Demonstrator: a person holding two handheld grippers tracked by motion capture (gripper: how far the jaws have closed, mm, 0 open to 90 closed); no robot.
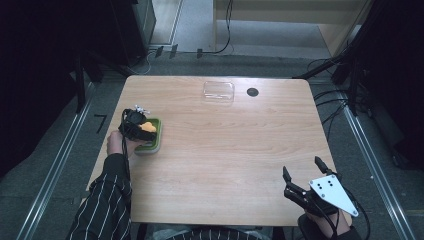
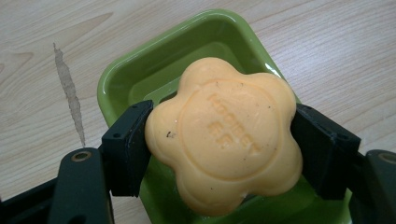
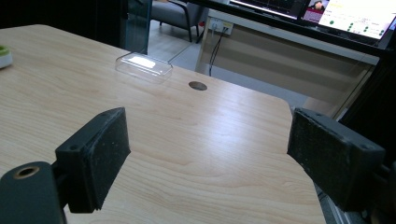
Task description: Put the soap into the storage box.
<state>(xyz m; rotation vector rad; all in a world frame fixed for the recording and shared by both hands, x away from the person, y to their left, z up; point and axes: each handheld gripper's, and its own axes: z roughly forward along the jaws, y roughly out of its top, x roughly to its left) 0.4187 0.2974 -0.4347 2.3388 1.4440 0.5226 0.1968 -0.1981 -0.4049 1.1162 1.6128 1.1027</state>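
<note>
Left claw [image 2: 219, 154]: clamped on the orange flower-shaped soap [image 2: 224, 140], one pad on each side of it.
Soap: between the jaws, stamped face towards the camera, raised a little over the tray beneath; whether its lower edge touches the tray I cannot tell.
Green soap dish [image 2: 121, 84]: directly under and just beyond the left claw, on the wooden table [image 1: 225, 150].
Step in hand: soap gripped at the dish, either being lifted out or set in; the pictures alone do not settle which.
Next move: a steady grip, since the soap looks slick, and a straight rise or descent clear of the dish rim.
Right claw [image 1: 303, 172]: spread wide, holding nothing, well apart from the dish.
Clear plastic lid [image 3: 144, 66]: far ahead of the right claw, near the small hole [image 3: 198, 86] in the tabletop.
</note>
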